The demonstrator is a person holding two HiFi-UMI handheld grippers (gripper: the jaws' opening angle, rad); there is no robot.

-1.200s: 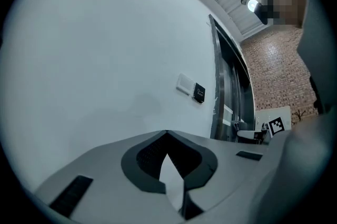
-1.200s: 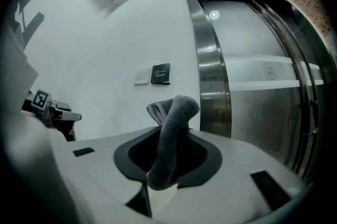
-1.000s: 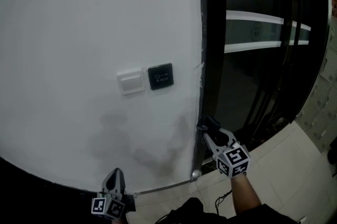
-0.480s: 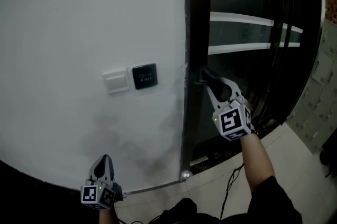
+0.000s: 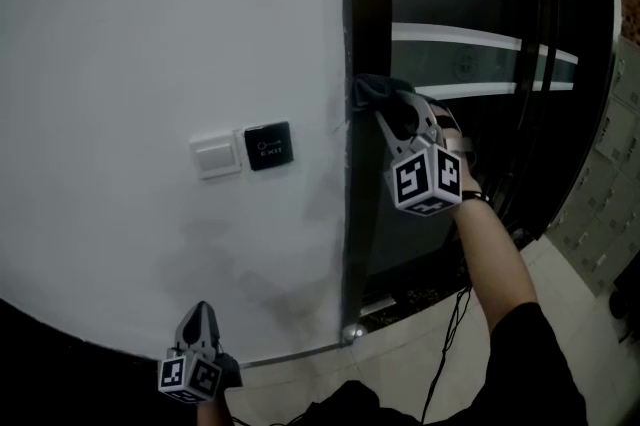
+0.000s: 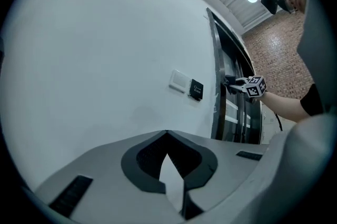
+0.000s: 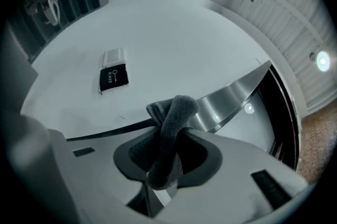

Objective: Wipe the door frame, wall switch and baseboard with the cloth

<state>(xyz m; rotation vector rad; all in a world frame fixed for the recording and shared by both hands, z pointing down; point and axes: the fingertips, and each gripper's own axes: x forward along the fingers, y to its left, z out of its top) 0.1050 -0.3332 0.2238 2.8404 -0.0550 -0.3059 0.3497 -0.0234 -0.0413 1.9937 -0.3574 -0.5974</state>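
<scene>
Right gripper (image 5: pixel 385 111) was clamped on the dark cloth (image 5: pixel 372 90), a wad of it bunched up out of the jaws. The cloth sat on the dark door frame (image 5: pixel 366 4) at its wall-side edge, a little above the level of the wall switch (image 5: pixel 215 156) and the black exit button (image 5: pixel 268 146) next to it. Contact looked likely, though I couldn't be sure how firmly it pressed. Left gripper (image 5: pixel 200 316) hung low near the foot of the wall, jaws together on nothing, pointed at bare white wall and doing no work. My reading: I was in the door frame step, partway up the frame, with a long run of it above the cloth and more below. The switch was well apart from the cloth. So was the dark band at the bottom of the wall (image 5: pixel 70 334), which I took for the baseboard. Nothing showed whether either had been wiped, so I counted both as left to do. Greyish patches low on the wall: shadow or dirt, couldn't tell.
</scene>
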